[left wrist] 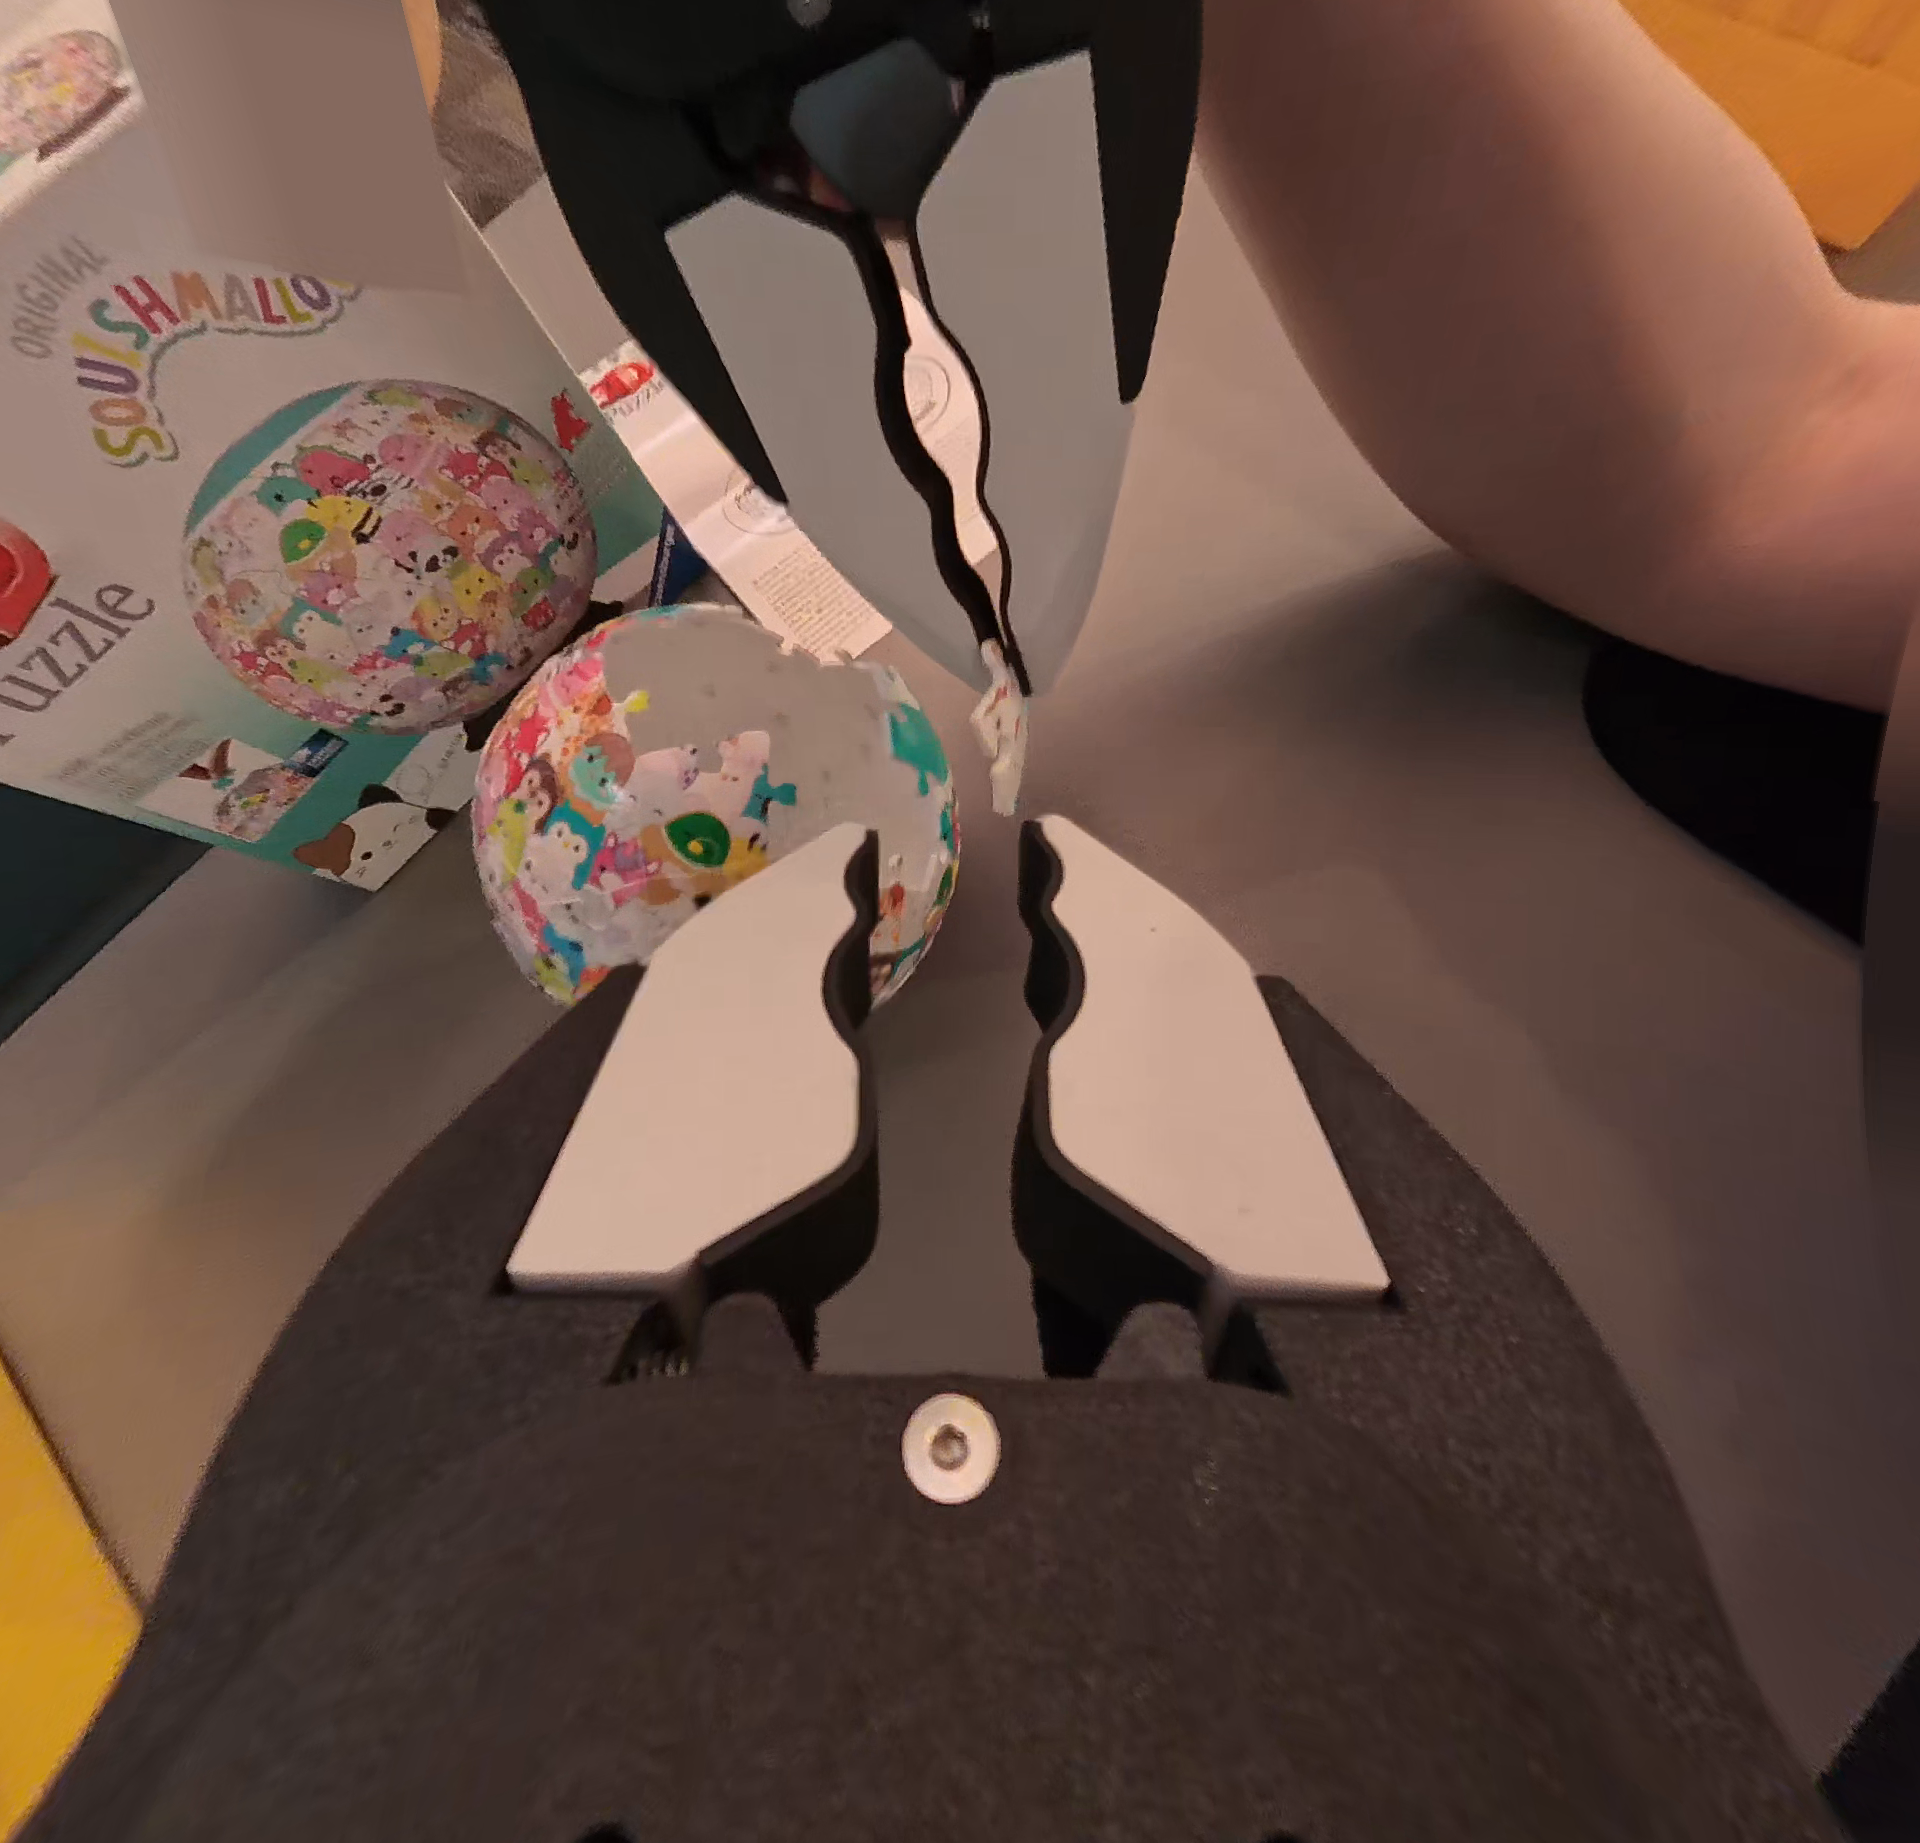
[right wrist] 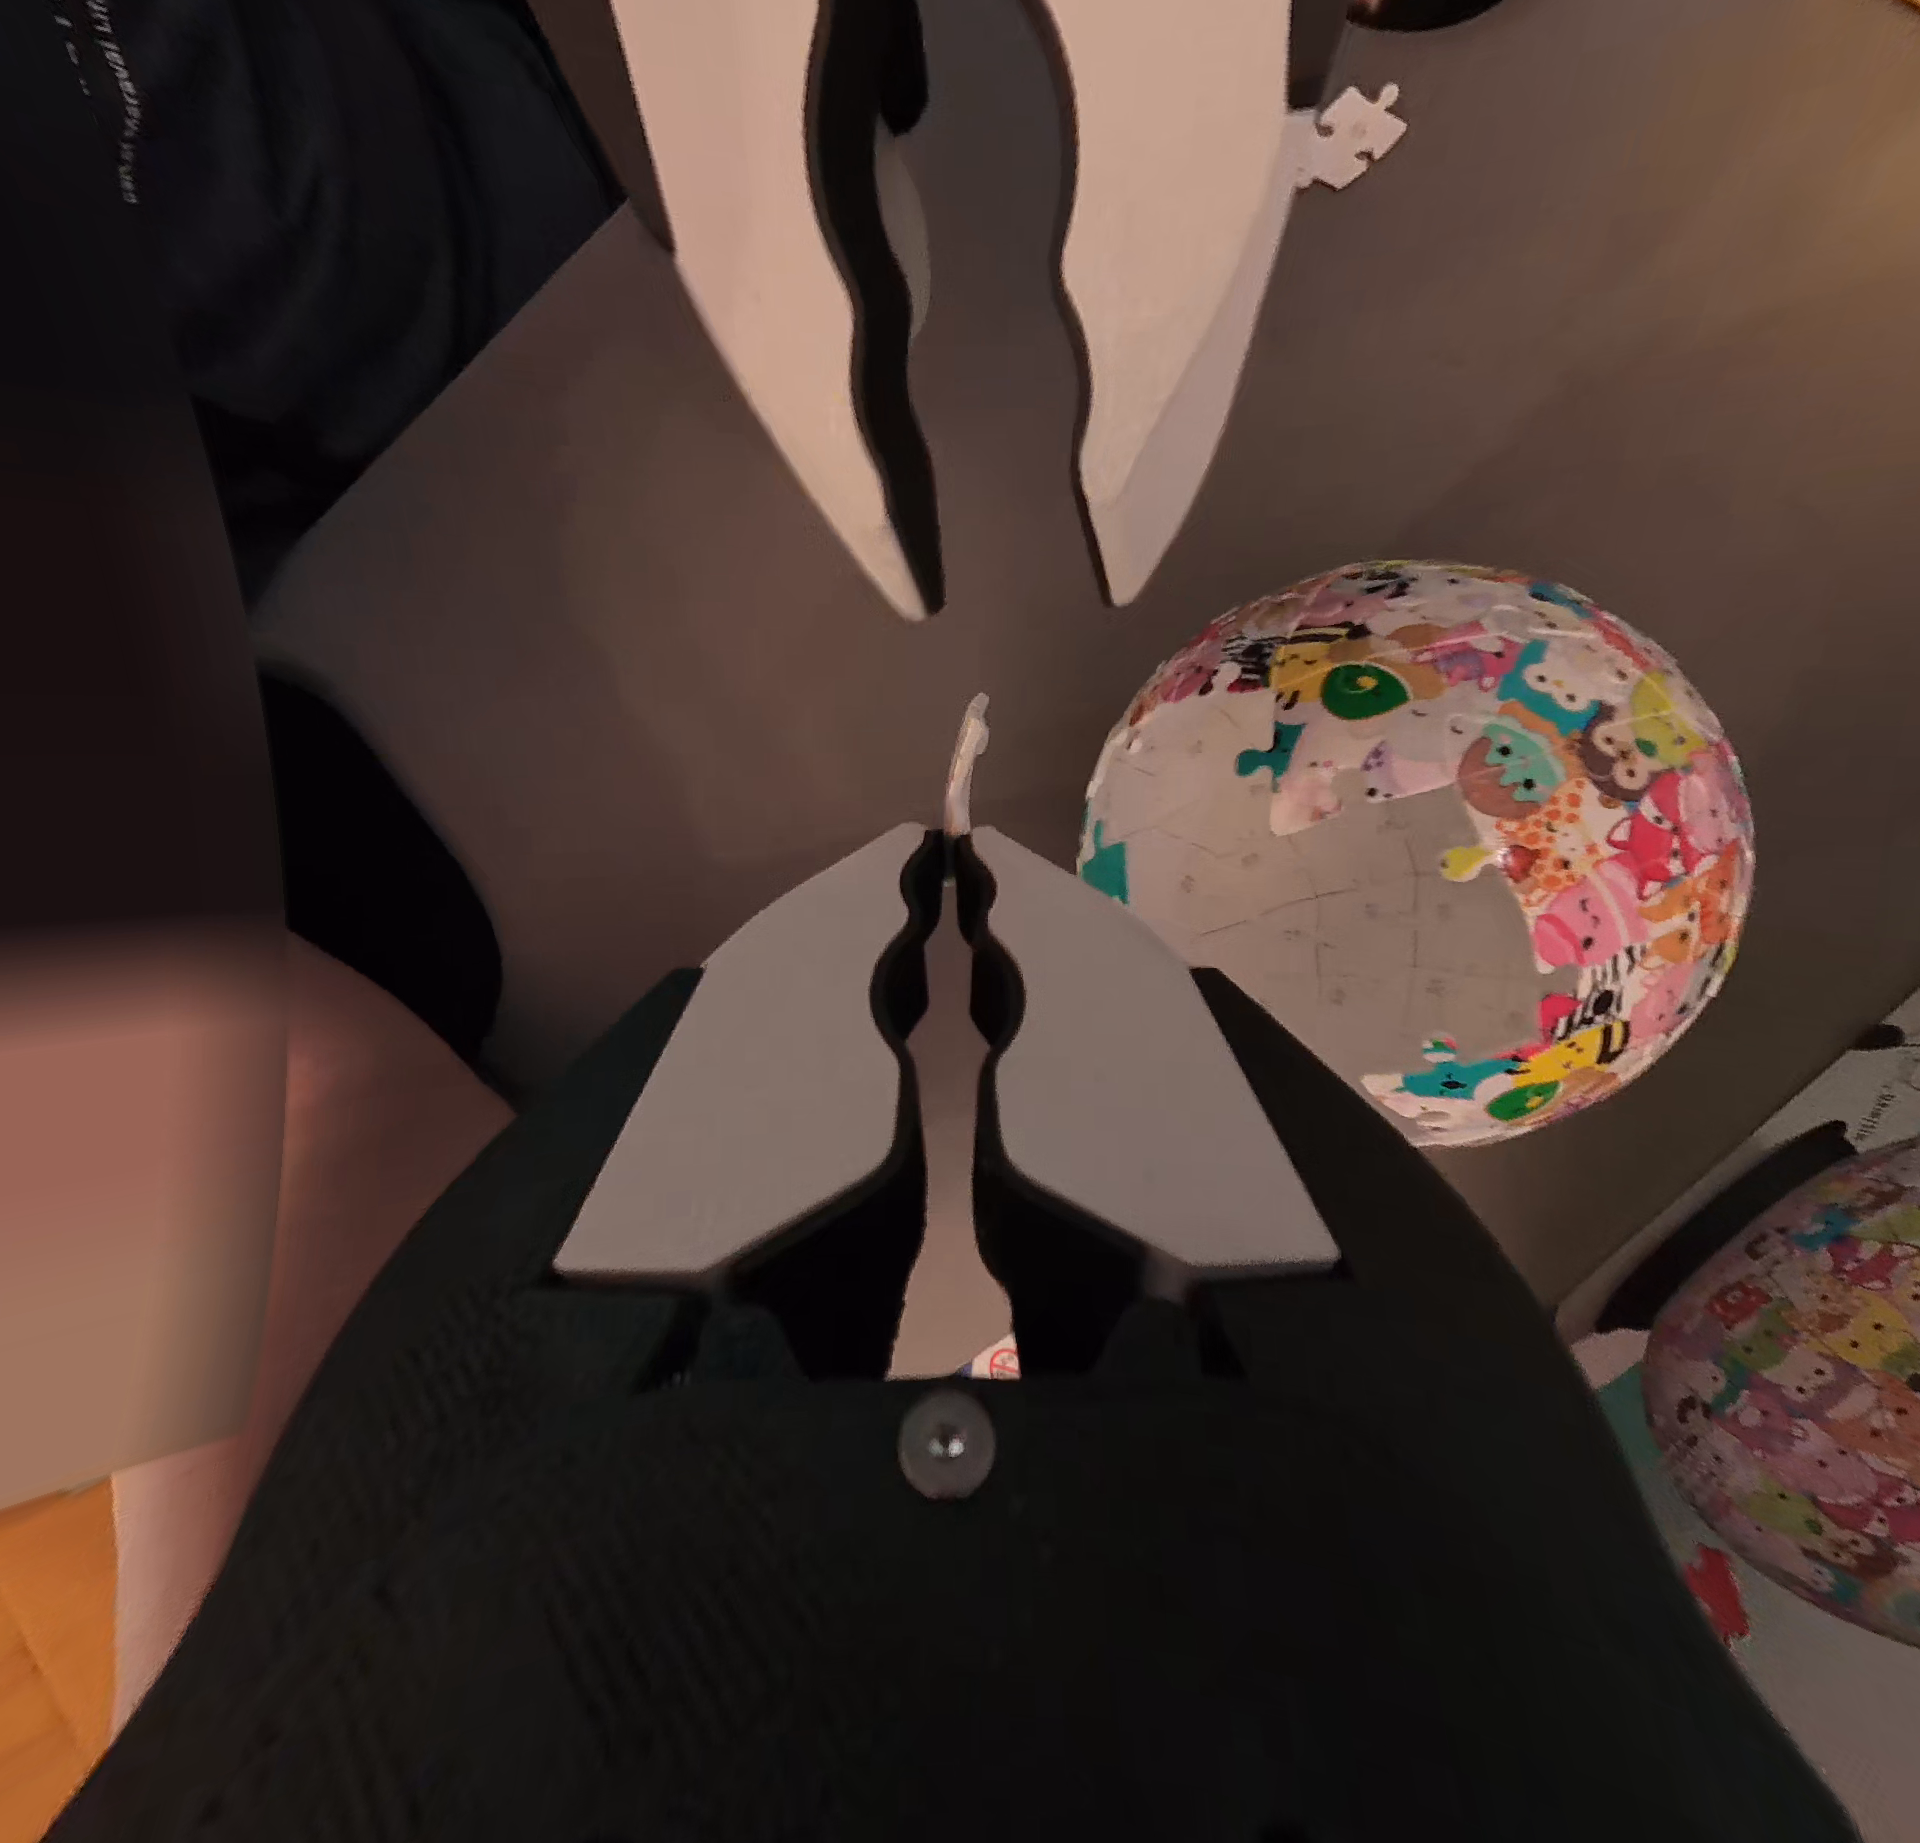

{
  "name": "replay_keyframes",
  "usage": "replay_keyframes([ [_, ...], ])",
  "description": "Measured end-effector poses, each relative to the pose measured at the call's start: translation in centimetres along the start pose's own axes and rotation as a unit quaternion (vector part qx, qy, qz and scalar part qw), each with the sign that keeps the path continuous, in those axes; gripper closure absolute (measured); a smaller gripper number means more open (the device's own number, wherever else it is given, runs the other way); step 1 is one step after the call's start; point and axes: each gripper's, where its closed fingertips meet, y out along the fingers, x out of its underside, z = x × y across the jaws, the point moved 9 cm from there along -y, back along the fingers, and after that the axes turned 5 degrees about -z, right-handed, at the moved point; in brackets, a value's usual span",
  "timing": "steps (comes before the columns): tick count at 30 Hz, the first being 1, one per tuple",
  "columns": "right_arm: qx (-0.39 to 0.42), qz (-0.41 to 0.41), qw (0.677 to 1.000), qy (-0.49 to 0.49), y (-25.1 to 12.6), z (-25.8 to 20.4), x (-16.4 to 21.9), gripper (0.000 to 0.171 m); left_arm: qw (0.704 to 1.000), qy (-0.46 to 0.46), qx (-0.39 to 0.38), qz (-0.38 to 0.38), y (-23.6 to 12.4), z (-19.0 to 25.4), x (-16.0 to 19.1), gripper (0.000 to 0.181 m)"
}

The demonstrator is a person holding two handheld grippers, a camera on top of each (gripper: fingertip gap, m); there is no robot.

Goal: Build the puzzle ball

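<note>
Holding one puzzle piece point(right wrist: 966, 754), the right gripper point(right wrist: 951, 837) has its tips pinched on the piece's near edge; the piece stands edge-on above the grey table point(right wrist: 623, 671).

Item: left gripper point(left wrist: 945, 832). Fingers spread with a clear gap, nothing between them. It faces the right gripper tip to tip, near but apart, with the piece hanging in the gap between the two.

Item: puzzle ball point(left wrist: 717, 806). Partly built, resting on the table to the left of both grippers in the left wrist view and to the right in the right wrist view. A large gap in the shell shows the white inside; the coloured outer pieces cover the rest. No gripper touches it.

Item: loose piece point(right wrist: 1351, 131). White side up, lying on the far table beside the left gripper's finger in the right wrist view.

Item: puzzle box point(left wrist: 312, 546). Propped at far left behind the ball, with a picture of the finished ball.

Item: paper sheet point(left wrist: 790, 567). Printed leaflet, lying far behind the ball.

Step in hand, by judgement: a picked piece is held in the air, either for handover or re-gripping, before fitting.

Next move calls for: turning the piece to match the gap's edge, and steadying the ball with the free left gripper, since the ball would likely roll when pressed.
</note>
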Motion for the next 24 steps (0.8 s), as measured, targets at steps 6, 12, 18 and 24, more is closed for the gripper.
replay_keyframes([
  [6,-0.007,-0.08,0.997,0.011,0.3,0.5,-0.7,0.168,0.999,0.006,0.026,0.024,-1.2,-1.0,2.5,0.146],
  [12,-0.053,-0.151,0.987,0.031,1.4,2.4,-2.6,0.168,0.996,0.031,0.067,0.054,-0.4,-2.4,3.0,0.143],
  [18,-0.039,-0.17,0.984,0.042,1.9,0.6,-3.3,0.168,0.99,0.022,0.092,0.102,0.2,-1.2,2.7,0.153],
  [24,-0.012,-0.182,0.982,0.052,2.2,-1.8,-5.0,0.168,0.984,0.018,0.149,0.093,0.5,0.4,1.9,0.159],
])
